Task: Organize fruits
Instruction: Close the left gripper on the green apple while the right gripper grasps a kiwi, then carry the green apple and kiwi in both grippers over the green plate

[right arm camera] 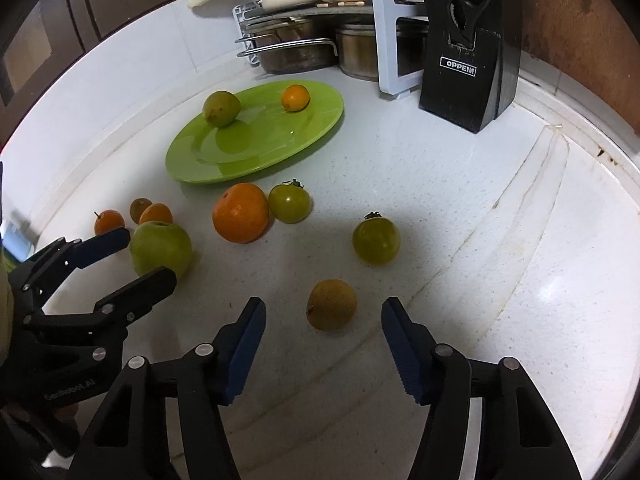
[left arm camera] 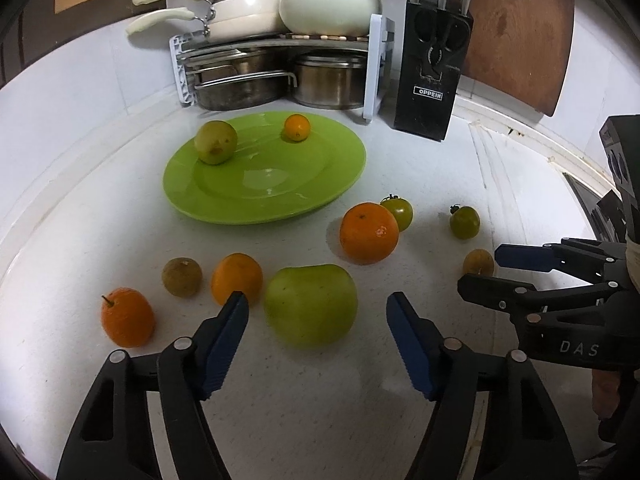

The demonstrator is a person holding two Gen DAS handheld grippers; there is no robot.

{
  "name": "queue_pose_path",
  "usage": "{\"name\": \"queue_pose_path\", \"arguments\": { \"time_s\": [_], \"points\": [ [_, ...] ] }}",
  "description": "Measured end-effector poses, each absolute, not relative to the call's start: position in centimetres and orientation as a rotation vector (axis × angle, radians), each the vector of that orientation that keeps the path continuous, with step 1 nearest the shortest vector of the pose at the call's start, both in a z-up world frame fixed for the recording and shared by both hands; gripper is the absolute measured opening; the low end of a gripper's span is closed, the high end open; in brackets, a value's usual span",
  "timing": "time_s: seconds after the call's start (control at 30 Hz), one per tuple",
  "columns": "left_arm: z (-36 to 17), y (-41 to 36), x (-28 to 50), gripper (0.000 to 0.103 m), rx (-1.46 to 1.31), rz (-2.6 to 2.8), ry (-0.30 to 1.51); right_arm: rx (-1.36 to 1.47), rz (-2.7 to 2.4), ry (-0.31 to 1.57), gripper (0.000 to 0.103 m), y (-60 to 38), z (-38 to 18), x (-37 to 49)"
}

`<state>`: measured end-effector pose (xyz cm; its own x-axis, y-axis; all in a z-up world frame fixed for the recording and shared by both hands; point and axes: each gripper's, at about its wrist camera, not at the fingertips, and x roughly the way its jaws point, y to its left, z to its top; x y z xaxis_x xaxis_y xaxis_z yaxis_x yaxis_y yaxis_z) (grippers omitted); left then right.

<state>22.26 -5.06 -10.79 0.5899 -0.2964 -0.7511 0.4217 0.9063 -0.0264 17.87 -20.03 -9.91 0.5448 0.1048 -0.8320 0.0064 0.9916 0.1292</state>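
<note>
A: Left wrist view, left to right: the white counter [left arm camera: 420,152] curves up into a wall on the left, and a small orange [left arm camera: 127,317], a brown fruit [left arm camera: 181,277] and another orange [left arm camera: 236,279] sit near that edge. Bare counter lies in front of the fingers.

B: And the green plate [left arm camera: 320,200]?

A: Farther back, holding a yellow-green fruit [left arm camera: 216,142] and a tiny orange [left arm camera: 297,127]; its near half is free. Behind it a pot rack [left arm camera: 276,68] and a knife block [left arm camera: 430,80] close off the back.

B: Anything hard to make out?

A: The left blue pad overlaps the second orange, so I cannot tell whether they touch. The right gripper [left arm camera: 486,270] partly hides a small brown fruit [left arm camera: 478,261].

B: The fingers?

A: The left gripper [left arm camera: 318,302] is about half open, straddling the green apple [left arm camera: 311,304], pads not pressing it. In the right wrist view the right gripper [right arm camera: 323,310] is likewise half open around the same brown fruit, apart from it. A big orange [right arm camera: 240,213] and two green tomatoes [right arm camera: 376,240] lie beyond; grooves mark the counter's right side.
</note>
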Motion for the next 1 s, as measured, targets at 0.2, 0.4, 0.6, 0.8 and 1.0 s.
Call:
{"name": "queue_pose_path", "arguments": {
  "time_s": [0.2, 0.4, 0.6, 0.8, 1.0],
  "points": [
    [-11.3, -5.2, 22.9, 0.062, 0.149, -0.419, 0.859, 0.136, 0.056, 1.0, 0.05, -20.0, -10.3, 18.2],
    [-11.4, -5.2, 23.3, 0.05, 0.157, -0.411, 0.86, 0.121, 0.06, 1.005, 0.036, -19.8, -10.5, 18.4],
    [-11.4, -5.2, 23.3, 0.05, 0.154, -0.41, 0.859, 0.112, 0.054, 1.003, 0.028, -19.9, -10.5, 18.3],
    [-11.4, -5.1, 23.1, 0.05, 0.146, -0.413, 0.862, 0.105, 0.055, 0.994, 0.028, -19.9, -10.2, 18.1],
    [-10.6, -4.9, 22.4, 0.05, 0.138, -0.42, 0.846, 0.099, 0.063, 0.978, 0.028, -19.6, -9.5, 17.8]
  ]
}}
